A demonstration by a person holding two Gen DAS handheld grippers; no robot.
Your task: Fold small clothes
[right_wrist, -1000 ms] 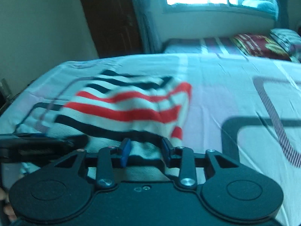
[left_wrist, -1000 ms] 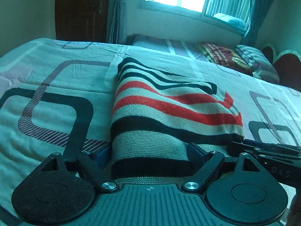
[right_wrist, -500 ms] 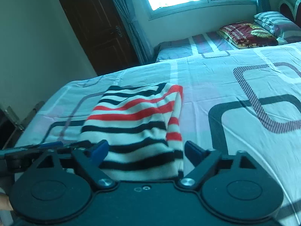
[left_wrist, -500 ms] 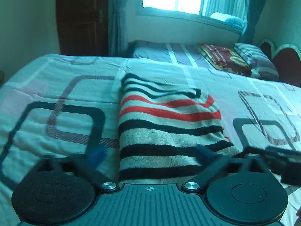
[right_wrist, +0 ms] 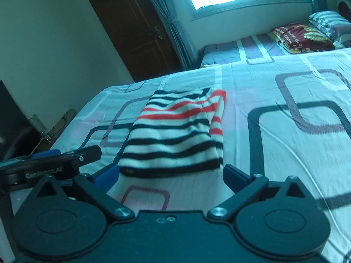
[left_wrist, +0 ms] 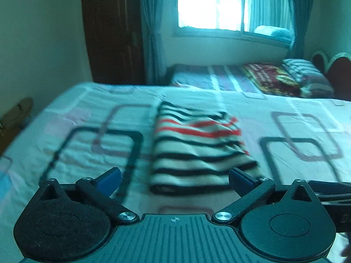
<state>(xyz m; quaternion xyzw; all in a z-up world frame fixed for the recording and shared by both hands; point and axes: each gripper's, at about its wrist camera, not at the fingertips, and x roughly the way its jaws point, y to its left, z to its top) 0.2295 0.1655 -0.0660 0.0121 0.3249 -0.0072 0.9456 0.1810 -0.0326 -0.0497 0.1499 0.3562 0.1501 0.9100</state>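
One folded striped knit [right_wrist: 175, 135], black, white, red.

– What is different now?
– Both grippers let go of the striped top [right_wrist: 175, 135]. The right gripper [right_wrist: 170, 176] has just been opening wide, the left gripper [left_wrist: 174, 179] too, and both are pulled back and away.

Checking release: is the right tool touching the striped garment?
Apart. The right wrist view shows the right tool open, with bare bedsheet between its pads and the striped garment's near edge.
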